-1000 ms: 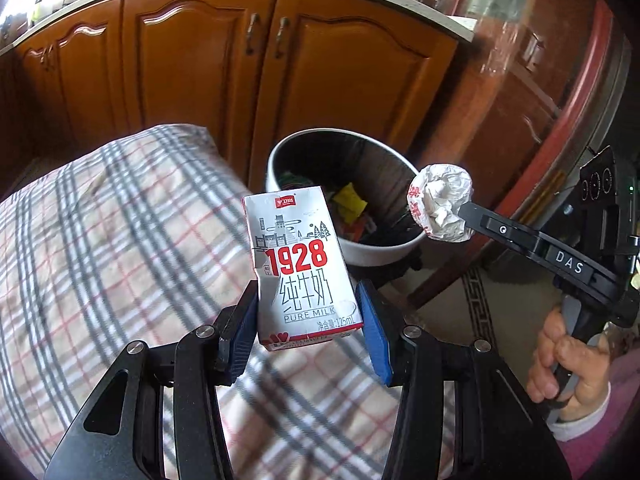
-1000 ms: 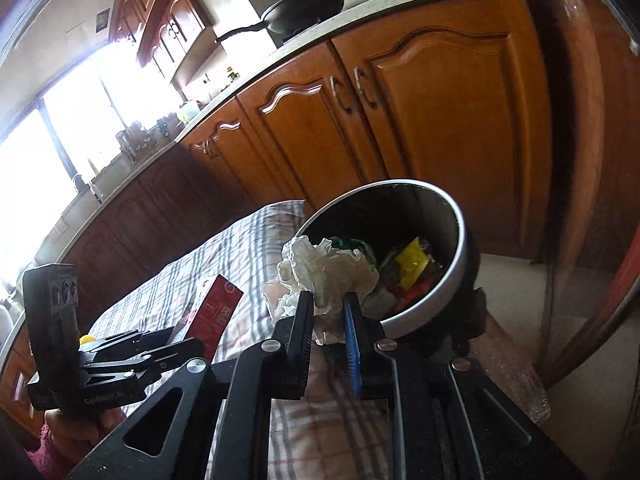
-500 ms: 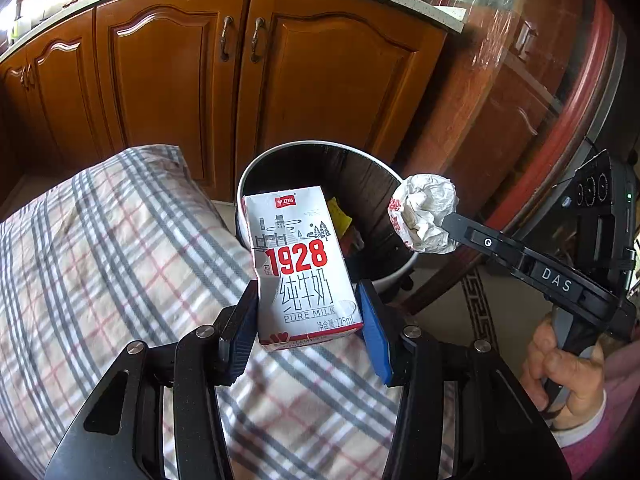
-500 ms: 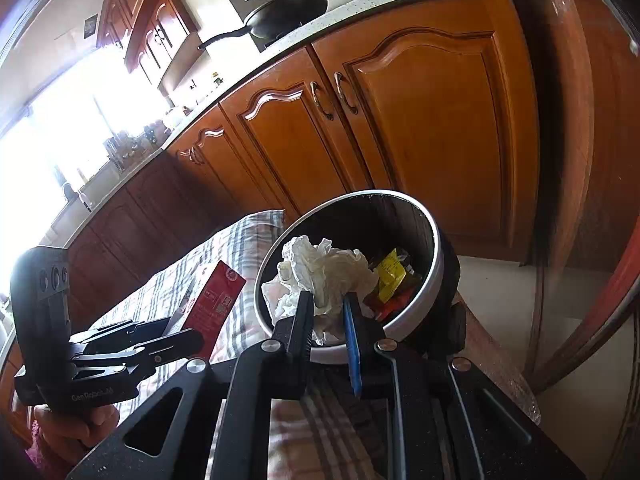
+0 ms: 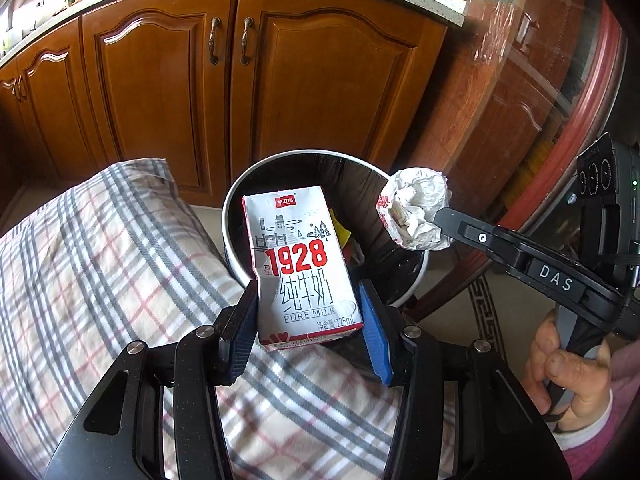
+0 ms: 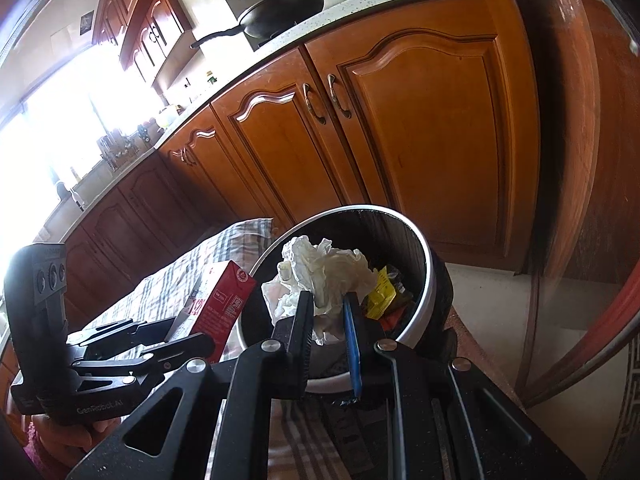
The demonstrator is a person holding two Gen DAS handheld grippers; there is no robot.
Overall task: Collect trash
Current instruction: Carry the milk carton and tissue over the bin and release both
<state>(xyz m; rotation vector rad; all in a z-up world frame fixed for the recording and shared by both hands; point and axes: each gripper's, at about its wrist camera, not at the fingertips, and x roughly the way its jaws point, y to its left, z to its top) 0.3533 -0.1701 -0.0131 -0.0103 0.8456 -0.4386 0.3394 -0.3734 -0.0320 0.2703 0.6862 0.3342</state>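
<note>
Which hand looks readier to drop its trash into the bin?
Probably the right gripper: its crumpled paper seems to hang over the trash bin opening. The left gripper holds its milk carton nearer the rim.

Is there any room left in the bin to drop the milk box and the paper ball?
Yes: the trash bin is dark and bare along its far wall. Wrappers crowd the bottom. The plaid cloth left of the milk carton is bare too.
</note>
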